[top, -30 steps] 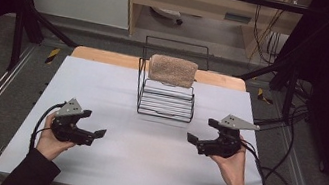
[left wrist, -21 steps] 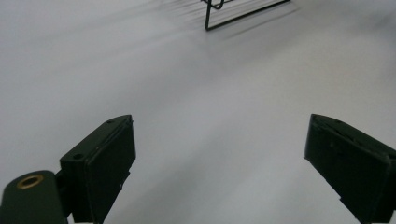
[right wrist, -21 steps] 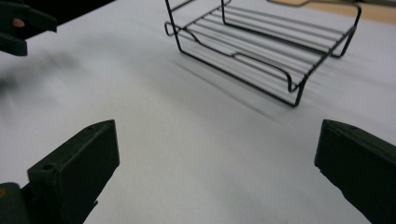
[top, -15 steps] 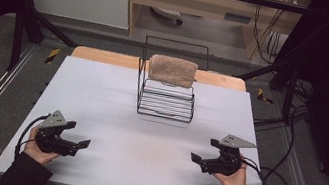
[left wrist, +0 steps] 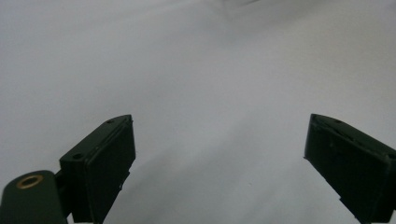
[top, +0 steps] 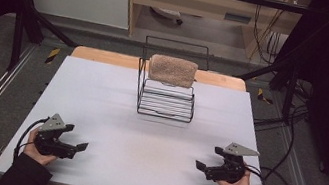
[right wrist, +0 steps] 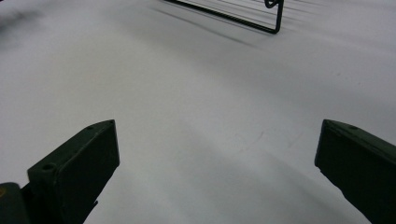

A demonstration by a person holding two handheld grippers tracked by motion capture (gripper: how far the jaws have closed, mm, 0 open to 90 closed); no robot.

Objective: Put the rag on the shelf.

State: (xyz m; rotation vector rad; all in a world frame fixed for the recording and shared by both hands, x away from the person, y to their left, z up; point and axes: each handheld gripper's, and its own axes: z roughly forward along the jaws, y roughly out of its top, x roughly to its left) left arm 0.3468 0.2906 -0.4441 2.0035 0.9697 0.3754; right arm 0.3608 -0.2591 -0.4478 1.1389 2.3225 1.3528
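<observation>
From above, we hold the left gripper and right gripper low at the bench's near corners, well apart from the wire rack carrying the folded towel. Along the left gripper, fingers spread, empty. Along the right, likewise released; we should approach the rack squarely.

The high view is evenly lit from above: the pale grey, matte table is bright without glare, while the floor and room around it fall to near black at the left and right edges. The black wire rack casts only a faint, soft shadow. The picture is slightly soft and grainy. In both gripper views the dark tongs at the bottom are blurred, and soft shadows lie on the table by them; the far rack wire throws a thin diffuse shadow.
</observation>
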